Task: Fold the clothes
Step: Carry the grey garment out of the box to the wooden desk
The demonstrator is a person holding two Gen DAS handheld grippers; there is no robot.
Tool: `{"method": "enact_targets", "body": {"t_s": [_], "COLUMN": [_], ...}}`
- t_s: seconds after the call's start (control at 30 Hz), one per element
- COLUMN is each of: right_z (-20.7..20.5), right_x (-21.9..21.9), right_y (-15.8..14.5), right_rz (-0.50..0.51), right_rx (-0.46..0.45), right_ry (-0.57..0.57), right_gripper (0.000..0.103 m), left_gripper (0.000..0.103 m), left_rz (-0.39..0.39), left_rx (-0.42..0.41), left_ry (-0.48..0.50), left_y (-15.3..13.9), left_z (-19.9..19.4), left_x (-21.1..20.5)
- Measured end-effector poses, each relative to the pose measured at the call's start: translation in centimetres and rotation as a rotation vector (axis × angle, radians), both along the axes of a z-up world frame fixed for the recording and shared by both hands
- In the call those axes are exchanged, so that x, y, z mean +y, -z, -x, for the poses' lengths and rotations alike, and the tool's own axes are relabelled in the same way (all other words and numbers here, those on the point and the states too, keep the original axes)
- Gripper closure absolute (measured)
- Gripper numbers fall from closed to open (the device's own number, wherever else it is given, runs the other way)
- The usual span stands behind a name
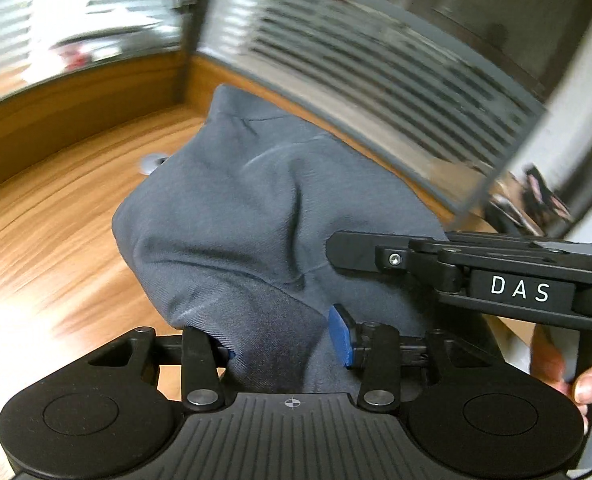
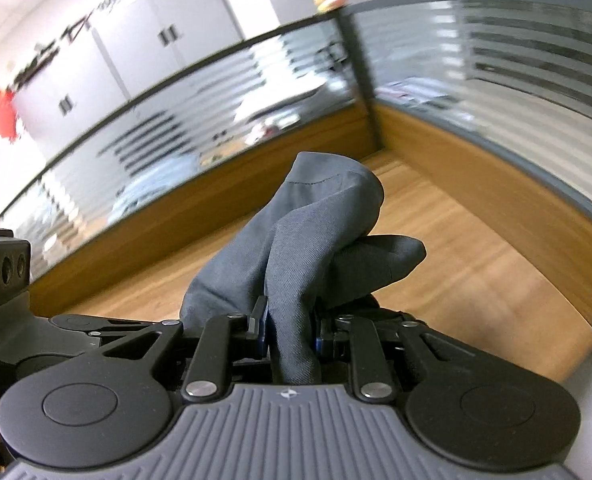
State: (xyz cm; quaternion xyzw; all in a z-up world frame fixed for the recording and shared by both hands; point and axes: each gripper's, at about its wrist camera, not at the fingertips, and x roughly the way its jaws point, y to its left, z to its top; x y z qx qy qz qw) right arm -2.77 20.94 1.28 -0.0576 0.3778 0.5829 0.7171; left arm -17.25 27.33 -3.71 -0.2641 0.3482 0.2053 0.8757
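Step, as judged: carry phase of a fold, cloth lifted off the desk. Left gripper and right gripper each pinch a bunch of it. Next: lower, spread the grips apart, lay flat. Cloth: grey, twill-like, creased, bunched; views blurred.

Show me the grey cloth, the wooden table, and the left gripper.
grey cloth [image 1: 255, 208], left wrist view, bunched middle.
wooden table [image 1: 55, 248], left wrist view, bare top.
left gripper [image 1: 283, 344], left wrist view, between fingertips.
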Motion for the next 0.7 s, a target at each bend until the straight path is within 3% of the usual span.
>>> {"method": "enact_targets", "body": {"t_s": [0.13, 0.3, 0.4, 0.57, 0.7], "right_z": [1.7, 3.5, 5.3, 10.1, 15.2], "right_x": [4.3, 7.6, 9.0, 10.6, 11.2], "right_y": [1.3, 4.1, 5.0, 3.5, 2.6], "right_rz": [0.086, 0.184, 0.221, 0.200, 0.169], "right_rx": [-0.053, -0.098, -0.115, -0.226, -0.248], "right_ry": [-0.072, -0.209, -0.302, -0.476, -0.638], "right_gripper": [0.083, 0.085, 0.086, 0.085, 0.081], "left_gripper": [0.042, 0.040, 0.030, 0.030, 0.029], "left_rz": [0.027, 0.069, 0.051, 0.049, 0.025], "left_rx": [0.060, 0.154, 0.147, 0.123, 0.124], "left_ry": [-0.111, -0.300, -0.399, -0.572, -0.690], "left_y": [2.5, 3.9, 2.9, 0.5, -1.2], "left_z": [2.3, 6.2, 9.0, 13.3, 16.1], "left_x": [3.0, 4.4, 4.1, 3.7, 3.4]}}
